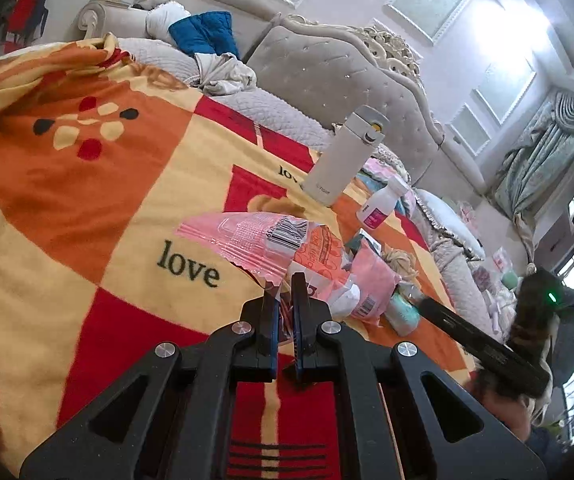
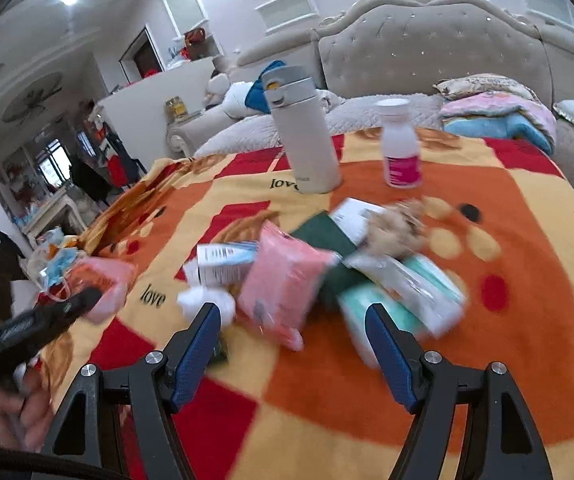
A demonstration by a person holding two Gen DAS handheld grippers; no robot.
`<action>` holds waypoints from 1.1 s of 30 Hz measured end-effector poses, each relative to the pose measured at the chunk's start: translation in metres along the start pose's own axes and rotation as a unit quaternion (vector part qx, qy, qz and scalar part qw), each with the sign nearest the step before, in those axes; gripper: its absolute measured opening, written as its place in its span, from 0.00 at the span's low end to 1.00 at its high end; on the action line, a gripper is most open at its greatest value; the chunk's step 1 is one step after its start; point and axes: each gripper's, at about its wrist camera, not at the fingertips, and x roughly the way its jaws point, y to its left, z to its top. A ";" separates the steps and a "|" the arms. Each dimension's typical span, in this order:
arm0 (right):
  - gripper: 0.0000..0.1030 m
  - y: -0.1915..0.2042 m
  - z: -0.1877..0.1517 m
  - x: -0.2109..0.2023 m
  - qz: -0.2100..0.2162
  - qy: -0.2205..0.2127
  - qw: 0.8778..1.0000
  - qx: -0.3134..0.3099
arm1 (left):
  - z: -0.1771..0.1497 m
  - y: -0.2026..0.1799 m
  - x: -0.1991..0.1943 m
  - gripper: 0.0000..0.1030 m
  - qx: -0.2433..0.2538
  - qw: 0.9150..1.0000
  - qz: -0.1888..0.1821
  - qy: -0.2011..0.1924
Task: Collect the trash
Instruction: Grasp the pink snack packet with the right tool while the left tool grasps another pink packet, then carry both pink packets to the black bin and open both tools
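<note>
Left gripper: our left gripper (image 1: 285,292) has its jaws pinched nearly together on the torn edge of a pink plastic wrapper (image 1: 255,236), which trails away toward 12 o'clock over the blanket (image 1: 87,208).
Right gripper: our right gripper (image 2: 295,320) hangs with jaws spread wide and nothing between them, facing the litter pile at 12 o'clock.
Trash pile: in the right wrist view we see a pink packet (image 2: 283,280), a small printed box (image 2: 227,260), a white crumpled tissue (image 2: 207,300), a teal-and-white pack (image 2: 407,288), a dark green card (image 2: 327,236) and a tan crumpled wad (image 2: 399,224), all touching or overlapping mid-blanket.
Handling: we judge all of this light. The wrapper is thin, crinkly and slippery, so it is best held by a bunched edge. The packets are soft and will squash, so we would take them across the narrow side. The tissue compresses to almost nothing.
Best next hold: the pink packet lies nearest between the open jaws, its lower corner pointing at 6 o'clock.
Not trash, we think: a white flask (image 2: 303,132) stands upright at 12 o'clock behind the pile, and a pill bottle (image 2: 401,148) stands at 1 o'clock, near the pile but apart from it.
In the way: the flask looks tippy on soft bedding, and overlapping items may drag each other along.
</note>
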 end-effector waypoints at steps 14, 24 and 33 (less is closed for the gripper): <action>0.46 0.027 0.019 0.073 -0.111 0.043 0.992 -0.034 | 0.002 0.000 0.007 0.03 -0.010 1.000 -0.012 0.011; 0.44 0.004 0.001 -0.011 -0.047 0.021 0.999 0.004 | -0.007 -0.027 0.006 0.03 0.025 0.999 -0.036 0.011; 0.44 -0.038 -0.054 -0.114 -0.049 -0.010 0.999 -0.010 | -0.034 -0.084 0.014 0.03 0.100 0.992 -0.073 0.037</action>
